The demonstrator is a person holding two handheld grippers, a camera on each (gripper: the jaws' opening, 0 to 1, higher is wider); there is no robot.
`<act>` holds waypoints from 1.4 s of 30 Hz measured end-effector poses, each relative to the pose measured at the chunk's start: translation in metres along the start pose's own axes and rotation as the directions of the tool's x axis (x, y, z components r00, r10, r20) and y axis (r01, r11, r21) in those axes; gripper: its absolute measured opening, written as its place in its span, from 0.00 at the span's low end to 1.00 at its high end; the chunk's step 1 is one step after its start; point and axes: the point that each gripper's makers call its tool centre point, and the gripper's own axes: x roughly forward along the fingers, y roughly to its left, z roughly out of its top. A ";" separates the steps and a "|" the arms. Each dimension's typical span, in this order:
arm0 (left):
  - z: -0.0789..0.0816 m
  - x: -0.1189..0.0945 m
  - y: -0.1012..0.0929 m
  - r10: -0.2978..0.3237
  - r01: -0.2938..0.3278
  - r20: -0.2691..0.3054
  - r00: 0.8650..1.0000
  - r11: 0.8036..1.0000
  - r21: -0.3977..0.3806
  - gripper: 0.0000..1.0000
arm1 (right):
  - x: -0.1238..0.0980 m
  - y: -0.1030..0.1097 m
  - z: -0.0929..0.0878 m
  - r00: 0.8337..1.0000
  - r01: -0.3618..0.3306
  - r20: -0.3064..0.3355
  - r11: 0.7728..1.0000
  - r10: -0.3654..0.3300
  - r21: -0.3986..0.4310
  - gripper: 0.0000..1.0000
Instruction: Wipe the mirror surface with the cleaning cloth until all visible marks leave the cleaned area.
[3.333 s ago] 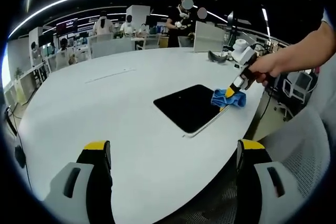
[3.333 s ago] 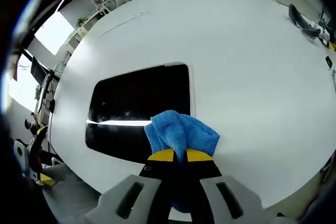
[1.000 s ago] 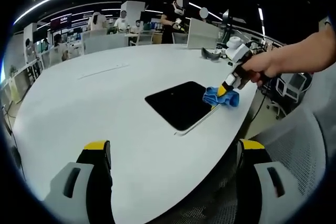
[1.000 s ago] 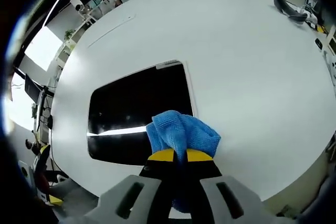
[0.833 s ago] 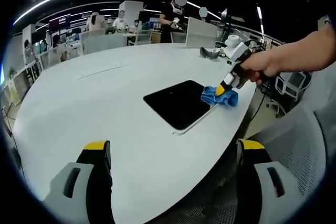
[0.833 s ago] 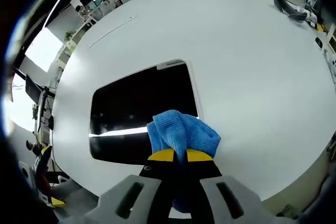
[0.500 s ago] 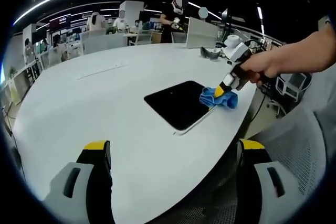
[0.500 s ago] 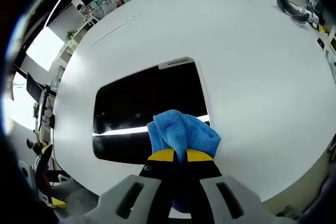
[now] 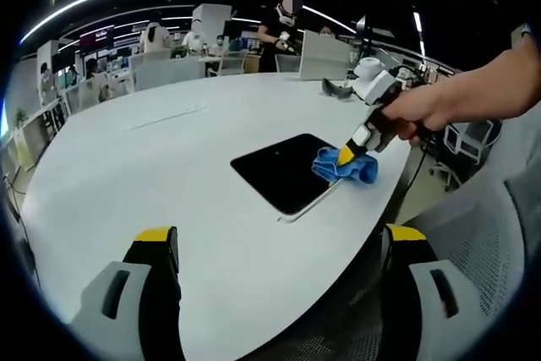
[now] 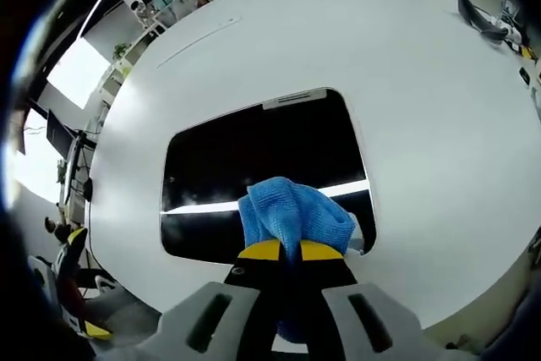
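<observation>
open-plan office: desks [image 9: 173, 69], monitors [image 9: 325, 55]

A large round white table [image 9: 152, 166] carries the work. At its far edge lie a dark curved headset-like object [image 9: 336, 90] and an upright grey panel [image 9: 325, 55]. A grey mesh office chair [image 9: 486, 234] stands beside the table. Several people [image 9: 283, 27] occupy the desks behind.

A bunched blue cleaning cloth [image 10: 293, 217] is gripped between the closed yellow-tipped right tongs [image 10: 282, 250] at 6 o'clock and pressed onto the dark mirror [image 10: 254, 158], near its 5 o'clock corner. The mirror is laid flat on the white table [image 10: 423, 90]; a bright streak is reflected across it.
</observation>
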 end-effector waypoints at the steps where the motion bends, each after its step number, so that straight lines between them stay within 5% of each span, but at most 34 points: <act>1: -0.001 0.000 0.001 0.003 -0.003 -0.001 1.000 1.000 -0.003 0.99 | 0.000 0.001 0.000 1.000 -0.002 0.001 1.000 0.002 0.000 0.00; 42: 0.003 0.001 0.004 -0.001 0.001 0.012 1.000 0.998 -0.060 0.99 | 0.023 0.074 -0.003 0.996 -0.090 -0.025 0.994 0.089 -0.063 0.00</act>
